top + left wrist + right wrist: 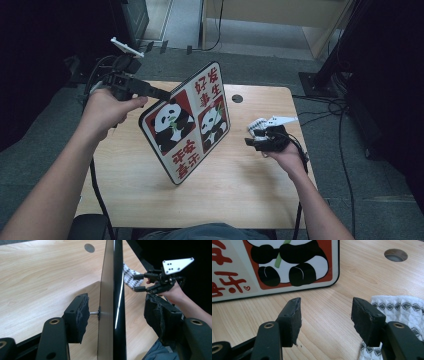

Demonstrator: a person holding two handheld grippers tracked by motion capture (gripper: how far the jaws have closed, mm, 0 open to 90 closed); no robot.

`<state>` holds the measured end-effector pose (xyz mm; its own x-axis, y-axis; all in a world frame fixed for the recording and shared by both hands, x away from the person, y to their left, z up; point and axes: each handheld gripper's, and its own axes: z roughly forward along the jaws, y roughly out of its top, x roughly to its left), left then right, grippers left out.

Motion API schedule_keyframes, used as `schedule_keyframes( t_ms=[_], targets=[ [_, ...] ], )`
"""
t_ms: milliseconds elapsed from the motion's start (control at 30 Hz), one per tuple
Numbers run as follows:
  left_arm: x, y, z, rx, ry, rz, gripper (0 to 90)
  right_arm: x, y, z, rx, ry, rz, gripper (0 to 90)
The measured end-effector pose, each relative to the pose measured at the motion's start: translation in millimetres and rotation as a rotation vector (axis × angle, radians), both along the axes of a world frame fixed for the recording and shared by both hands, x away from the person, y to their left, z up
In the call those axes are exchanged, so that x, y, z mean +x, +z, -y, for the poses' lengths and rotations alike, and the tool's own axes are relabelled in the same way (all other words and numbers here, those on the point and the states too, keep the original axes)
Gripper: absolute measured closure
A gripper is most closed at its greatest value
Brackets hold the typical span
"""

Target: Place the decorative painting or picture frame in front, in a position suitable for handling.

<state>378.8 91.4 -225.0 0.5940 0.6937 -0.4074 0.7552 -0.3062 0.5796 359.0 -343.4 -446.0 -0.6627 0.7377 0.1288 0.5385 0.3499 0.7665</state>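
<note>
Board with panda print stands tilted on its lower edge on the worktop, upper corner between my left fingers. Left gripper is nearer; edge runs straight up between its pads. Fingers spread wide, neither pad pressing, so board looks released. Right gripper hovers beside patterned cloth, fingers parted, holding nothing.

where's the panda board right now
In the high view the panda board stands tilted on its lower edge mid-table, its top edge between the open left gripper, left of the right gripper.
</note>
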Motion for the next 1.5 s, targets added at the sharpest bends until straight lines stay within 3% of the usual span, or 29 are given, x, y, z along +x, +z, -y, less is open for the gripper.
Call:
schedule_keyframes(
  t_ms=[433, 733, 867, 1100, 1300, 1500],
  targets=[
    [-46.8, -17.1, -16.8, -0.003, -0.027, 0.077, 37.8, 3.2, 0.0, 9.2, -0.002, -0.034, -0.008, 42.0],
    [-65.5, -42.7, -26.9, -0.045, -0.01, 0.073, 38.5, 8.2, -1.7, 17.9, -0.004, -0.062, -0.014, 42.1],
    [-69.8, -53.8, -28.6, -0.058, -0.002, 0.057, 38.7, 11.2, -2.8, 23.4, -0.006, -0.081, -0.022, 42.1],
    [-77.0, -68.2, -28.5, -0.056, 0.003, 0.07, 39.1, 21.4, -8.8, 39.4, -0.023, -0.136, -0.032, 42.1],
    [-82.4, -79.4, -28.9, -0.097, 0.011, 0.086, 43.4, 28.1, -15.8, 52.7, -0.031, -0.19, -0.048, 42.2],
    [-84.4, -89.8, -27.5, -0.095, 0.009, 0.075, 44.6, 41.5, -24.3, 64.7, -0.035, -0.254, -0.07, 42.6]
  ],
)
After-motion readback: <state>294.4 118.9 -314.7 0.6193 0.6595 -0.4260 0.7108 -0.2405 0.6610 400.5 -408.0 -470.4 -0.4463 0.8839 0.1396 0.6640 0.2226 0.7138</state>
